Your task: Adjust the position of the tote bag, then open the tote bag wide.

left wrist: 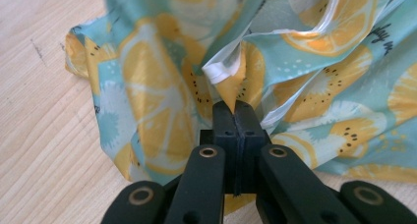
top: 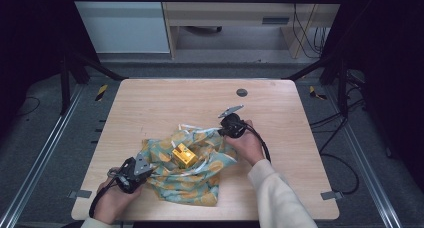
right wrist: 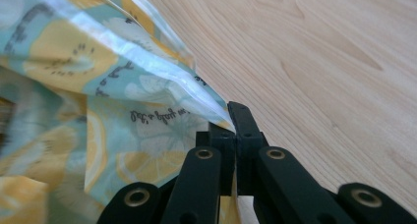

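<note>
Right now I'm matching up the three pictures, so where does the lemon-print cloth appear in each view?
High view: the lemon-print cloth lies crumpled at the table's near centre, a yellow block on it.
Left gripper view: it spreads across the upper middle and right, a fold pinched in the left gripper.
Right gripper view: it hangs at left, its white-hemmed edge pinched in the right gripper.
Shared landmark: the light wooden table.

A pale wooden counter [top: 165,100] stands on grey floor [top: 45,153]; a wooden desk [top: 225,13] with cables [top: 307,30] fills the frame's top.
</note>
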